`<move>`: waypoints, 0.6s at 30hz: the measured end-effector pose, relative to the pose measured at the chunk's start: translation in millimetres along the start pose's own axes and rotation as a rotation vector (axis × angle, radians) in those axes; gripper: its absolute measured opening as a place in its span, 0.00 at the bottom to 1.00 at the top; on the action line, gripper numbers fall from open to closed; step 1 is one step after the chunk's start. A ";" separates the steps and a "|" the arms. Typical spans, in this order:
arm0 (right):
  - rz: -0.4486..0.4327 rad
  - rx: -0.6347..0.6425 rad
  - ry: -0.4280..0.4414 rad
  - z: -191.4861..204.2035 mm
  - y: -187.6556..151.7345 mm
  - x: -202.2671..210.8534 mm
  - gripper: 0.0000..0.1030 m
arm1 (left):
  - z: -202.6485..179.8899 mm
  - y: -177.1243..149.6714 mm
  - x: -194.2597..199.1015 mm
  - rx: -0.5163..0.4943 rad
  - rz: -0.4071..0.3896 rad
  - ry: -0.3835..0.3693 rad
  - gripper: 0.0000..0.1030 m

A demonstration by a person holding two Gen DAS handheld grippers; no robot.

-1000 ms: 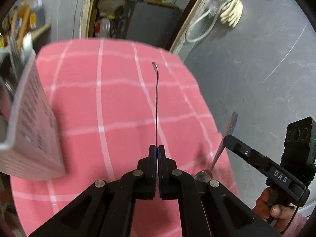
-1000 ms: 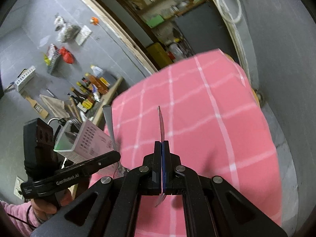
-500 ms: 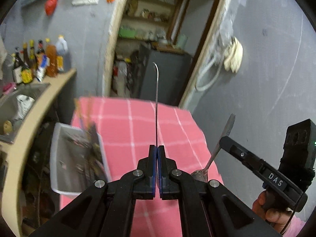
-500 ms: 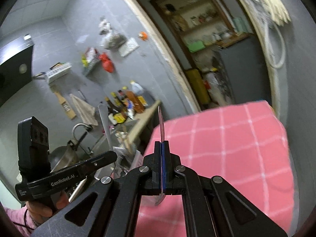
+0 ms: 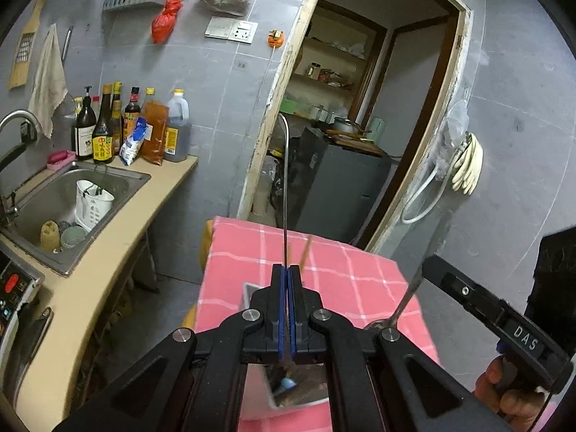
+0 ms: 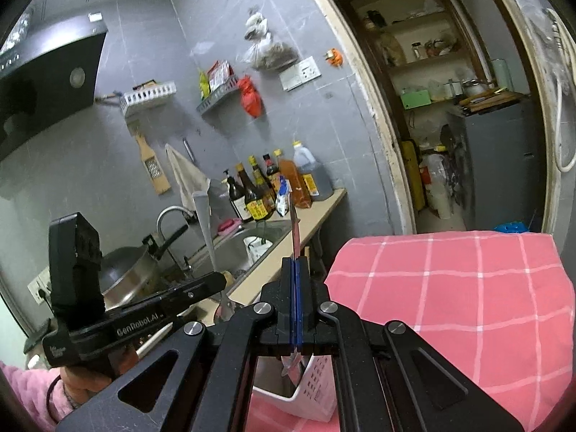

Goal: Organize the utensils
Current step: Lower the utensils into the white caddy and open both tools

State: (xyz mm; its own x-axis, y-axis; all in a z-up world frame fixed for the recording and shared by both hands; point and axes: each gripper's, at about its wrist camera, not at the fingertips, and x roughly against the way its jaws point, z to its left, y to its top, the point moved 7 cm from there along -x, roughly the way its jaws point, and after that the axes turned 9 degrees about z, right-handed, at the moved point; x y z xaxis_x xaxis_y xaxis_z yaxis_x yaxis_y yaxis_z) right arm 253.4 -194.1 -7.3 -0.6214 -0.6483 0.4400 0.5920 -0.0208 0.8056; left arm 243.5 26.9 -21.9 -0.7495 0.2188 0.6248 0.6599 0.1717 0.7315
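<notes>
Here both grippers, left (image 5: 287,277) and right (image 6: 295,270), were clamped on spoons (image 5: 285,180) (image 6: 294,223); lowering each bowl-first into the caddy (image 6: 316,388) below seemed wisest.

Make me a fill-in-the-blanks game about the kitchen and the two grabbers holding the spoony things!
1. The tablecloth is ____ with white lines.
2. The left gripper is shut on a thin ____ utensil.
3. The white cup stands inside the ____.
4. The bottles stand on the counter beside the ____.

Missing words: pink; metal; sink; sink
</notes>
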 end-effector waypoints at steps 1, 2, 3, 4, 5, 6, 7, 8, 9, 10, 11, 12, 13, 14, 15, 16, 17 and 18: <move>0.004 0.009 -0.004 0.9 -1.3 -3.3 0.01 | 0.3 -2.2 -1.9 -0.014 -0.001 0.010 0.02; 0.007 0.011 -0.002 2.7 -1.7 -5.9 0.01 | -0.5 -3.2 -3.7 -0.026 0.000 0.015 0.02; 0.006 0.012 0.001 3.8 -1.5 -7.2 0.01 | -0.4 -6.2 -7.7 -0.044 0.004 0.021 0.02; 0.004 0.016 0.004 6.3 -1.5 -7.0 0.01 | 0.1 -8.7 -8.0 -0.057 0.006 0.032 0.02; -0.001 0.020 0.004 8.1 -1.2 -6.0 0.01 | -0.1 -10.6 -9.0 -0.072 0.008 0.039 0.02; -0.007 0.028 0.004 11.2 -0.1 -4.7 0.01 | 0.3 -12.7 -8.2 -0.078 0.008 0.041 0.02; -0.009 0.039 0.002 14.2 0.4 -4.1 0.01 | 0.9 -14.7 -8.4 -0.079 0.011 0.038 0.02; -0.004 0.057 -0.005 17.7 -0.5 -4.0 0.01 | 0.3 -16.3 -7.7 -0.078 0.014 0.034 0.02; 0.006 0.075 -0.013 21.0 -2.1 -5.5 0.01 | 0.8 -18.2 -8.3 -0.075 0.019 0.030 0.02; 0.016 0.085 -0.019 24.0 -2.9 -8.3 0.01 | 1.1 -19.9 -9.0 -0.076 0.024 0.028 0.02; 0.029 0.098 -0.026 26.4 -5.5 -10.8 0.01 | 0.5 -21.2 -9.3 -0.079 0.028 0.028 0.02; 0.041 0.111 -0.036 28.3 -8.6 -12.9 0.01 | -0.4 -23.1 -10.2 -0.086 0.034 0.025 0.02; 0.049 0.122 -0.045 29.9 -10.7 -14.4 0.01 | -1.1 -24.5 -11.1 -0.092 0.039 0.022 0.02; 0.061 0.134 -0.050 31.7 -13.3 -16.9 0.01 | -2.2 -26.5 -12.2 -0.100 0.045 0.020 0.02; 0.069 0.141 -0.055 33.0 -14.7 -18.9 0.01 | -3.6 -28.3 -13.2 -0.105 0.051 0.018 0.02; 0.078 0.146 -0.063 33.4 -16.9 -20.7 0.01 | -4.3 -30.4 -15.1 -0.109 0.061 0.013 0.02; 0.088 0.145 -0.067 32.6 -18.8 -22.2 0.01 | -4.6 -32.5 -16.9 -0.110 0.072 0.008 0.02; 0.098 0.137 -0.068 31.1 -20.8 -23.3 0.01 | -4.0 -34.1 -18.6 -0.107 0.083 0.001 0.02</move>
State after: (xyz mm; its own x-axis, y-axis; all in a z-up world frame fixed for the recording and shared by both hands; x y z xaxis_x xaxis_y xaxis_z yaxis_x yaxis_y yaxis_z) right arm 239.6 -154.9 -22.0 -0.6001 -0.5891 0.5412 0.5790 0.1470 0.8020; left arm 234.8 13.1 -57.3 -0.6928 0.2272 0.6844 0.7101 0.0493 0.7024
